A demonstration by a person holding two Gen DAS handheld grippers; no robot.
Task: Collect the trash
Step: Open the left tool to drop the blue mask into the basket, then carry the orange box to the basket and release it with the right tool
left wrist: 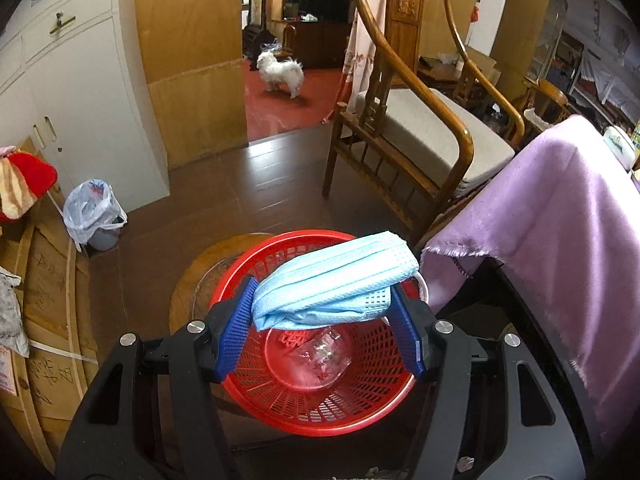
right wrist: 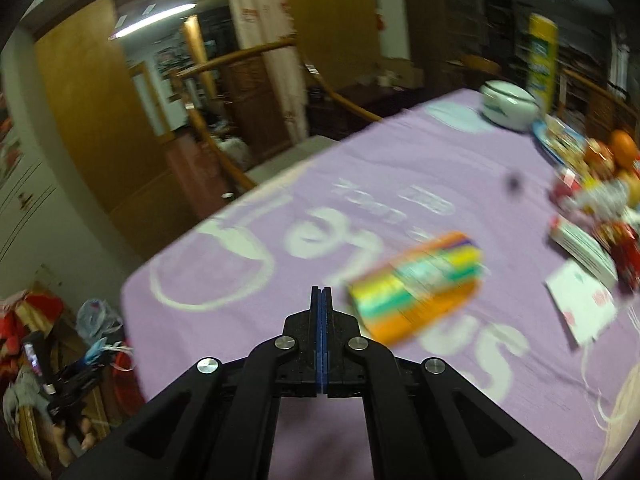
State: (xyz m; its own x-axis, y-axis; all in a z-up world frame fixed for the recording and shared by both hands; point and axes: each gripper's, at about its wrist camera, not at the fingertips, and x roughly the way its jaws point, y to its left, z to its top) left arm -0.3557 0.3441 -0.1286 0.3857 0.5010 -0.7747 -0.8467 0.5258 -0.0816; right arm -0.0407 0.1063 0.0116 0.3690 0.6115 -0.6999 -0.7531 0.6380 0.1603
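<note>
In the left wrist view, a white cabinet (left wrist: 80, 92) stands at the far left, and on the floor beside it sits a small bin lined with a pale plastic bag (left wrist: 94, 212). Through the doorway beyond, a white dog (left wrist: 281, 72) stands on a red floor. Lower down, in the middle, a red mesh basket (left wrist: 316, 412) rests on a round wooden stool (left wrist: 188, 280), and crumpled clear plastic (left wrist: 320, 354) lies in its bottom. The left gripper (left wrist: 322, 312) hangs right over the basket, its jaws about half open and pressed on a folded light-blue face mask (left wrist: 336, 276), which is held above the basket's opening. To the right stands a wooden armchair (left wrist: 420, 136) with a grey cushion, and at the right edge a purple cloth (left wrist: 560, 216) hangs down over the side of the desk.

In the right wrist view, which is blurred, the same purple cloth (right wrist: 400, 184) with white lettering covers the desk top. The right gripper (right wrist: 321, 296) is over the desk's near part, its jaws fully together with nothing between them. Just to its right lies a multicoloured striped packet (right wrist: 420, 284), orange at the ends, flat on the cloth and apart from the jaws. Further right a white card (right wrist: 582, 306) lies near the edge, with red and white wrappers (right wrist: 600, 220) and oranges (right wrist: 624, 148) behind it. A white round pot (right wrist: 508, 104) stands at the far side of the desk.
</note>
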